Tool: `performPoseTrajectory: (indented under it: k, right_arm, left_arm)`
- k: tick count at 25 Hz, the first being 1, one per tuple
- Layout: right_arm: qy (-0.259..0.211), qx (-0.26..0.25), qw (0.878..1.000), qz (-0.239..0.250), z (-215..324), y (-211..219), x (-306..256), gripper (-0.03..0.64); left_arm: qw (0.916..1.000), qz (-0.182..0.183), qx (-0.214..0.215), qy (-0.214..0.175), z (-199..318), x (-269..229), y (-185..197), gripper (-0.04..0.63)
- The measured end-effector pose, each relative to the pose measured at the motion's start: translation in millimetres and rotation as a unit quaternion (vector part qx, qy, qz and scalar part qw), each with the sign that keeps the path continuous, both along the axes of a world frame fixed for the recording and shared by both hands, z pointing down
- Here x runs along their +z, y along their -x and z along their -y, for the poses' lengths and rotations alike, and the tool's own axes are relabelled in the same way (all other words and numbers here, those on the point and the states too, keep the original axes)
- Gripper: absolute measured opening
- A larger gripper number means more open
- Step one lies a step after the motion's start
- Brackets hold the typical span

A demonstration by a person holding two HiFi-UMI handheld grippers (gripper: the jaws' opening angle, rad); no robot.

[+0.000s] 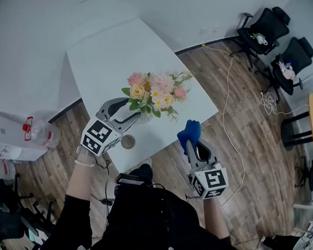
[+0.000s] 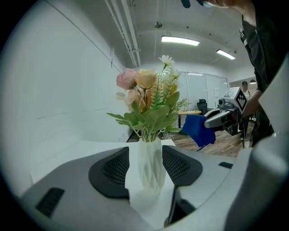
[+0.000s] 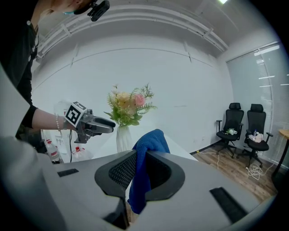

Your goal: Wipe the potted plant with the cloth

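Your left tool [image 2: 145, 159] stood wide open with nothing pinched. The white vase [image 2: 151, 167] of the potted plant [image 1: 152, 93] sat framed between its jaws, just ahead, and no pad pressed on it. Your right tool [image 3: 143, 163] was clamped on the blue cloth [image 3: 145, 146], with a fold bunched above the jaws and a tail hanging below. In the head view that tool hovered off the near edge of the white desk [image 1: 108, 52], near the plant but apart from it. The plant stood upright close to that front edge, with a small round thing [image 1: 128, 142] near the vase on your side.

My read: the step in hand was steadying the vase so the cloth could go in. To do it well, you needed to close the left tool low on the vase, square and soft. The vase looked narrow and light, so it would likely tip under a sideways push. The bunched top fold, not the tail, was the part to lay on the leaves, stroking outward from the stems. Leaves and petals looked flimsy, so light pressure suited them. The loose tail could snag blooms, and the desk edge was close.
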State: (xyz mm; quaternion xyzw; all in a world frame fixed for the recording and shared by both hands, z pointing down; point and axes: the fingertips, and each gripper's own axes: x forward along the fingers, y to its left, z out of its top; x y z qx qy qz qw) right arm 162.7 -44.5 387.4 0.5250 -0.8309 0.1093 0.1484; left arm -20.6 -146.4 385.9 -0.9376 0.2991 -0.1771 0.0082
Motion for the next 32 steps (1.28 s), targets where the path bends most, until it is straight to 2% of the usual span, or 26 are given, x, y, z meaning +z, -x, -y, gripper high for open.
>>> performPoseTrajectory:
  k: [6,20,27,32]
  right_arm:
    - [0.016,0.013,1.0,-0.001,12.3,-9.5,9.5,0.072]
    - [0.046,0.018,0.999,0.003,32.5,-9.9,24.8,0.072]
    - [0.048,0.009,0.999,0.006,41.1,-4.0,31.3,0.072]
    - [0.038,-0.017,0.999,-0.001,51.6,7.3,35.7,0.072]
  left_arm:
    - [0.9988,-0.017,0.046,0.007,13.4,0.4,-22.8,0.244]
    - [0.9954,-0.036,0.088,0.012,24.6,-0.6,-48.6,0.247]
    - [0.9971,-0.029,0.068,-0.015,24.8,-2.5,-48.7,0.229]
    - [0.9987,-0.032,0.035,-0.016,21.3,0.4,-43.0,0.227]
